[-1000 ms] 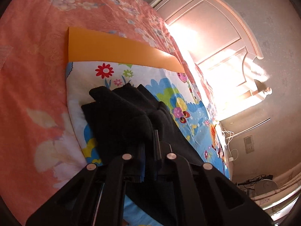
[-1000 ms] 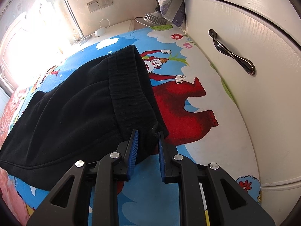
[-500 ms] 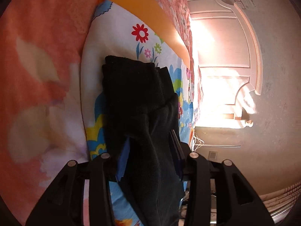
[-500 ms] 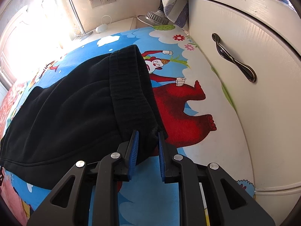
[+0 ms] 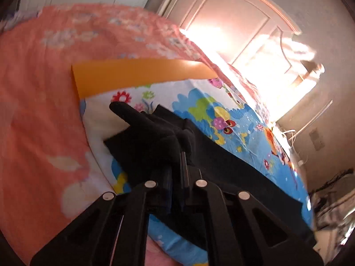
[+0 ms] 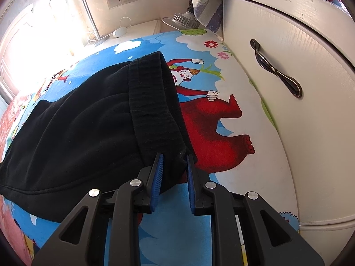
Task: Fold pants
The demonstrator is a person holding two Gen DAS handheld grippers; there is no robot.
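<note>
Pants [image 6: 84, 133] are lying lengthwise between grippers, right gripper [image 6: 174, 166] clamping the waistband [image 6: 153, 102], left gripper [image 5: 177, 166] pinching the leg end.

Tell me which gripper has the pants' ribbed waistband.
The right gripper: its blue pads pinch the ribbed waistband corner. The left gripper grips plain bunched cloth at the pants' other end.

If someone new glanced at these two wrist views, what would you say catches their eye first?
Probably the black fleece pants, spread across the bright cartoon-printed bed sheet, with the right gripper clamped on the ribbed waistband. In the left view, the left gripper pinches the bunched leg end, below an orange rectangular sheet on the pink floral bedspread.
</note>
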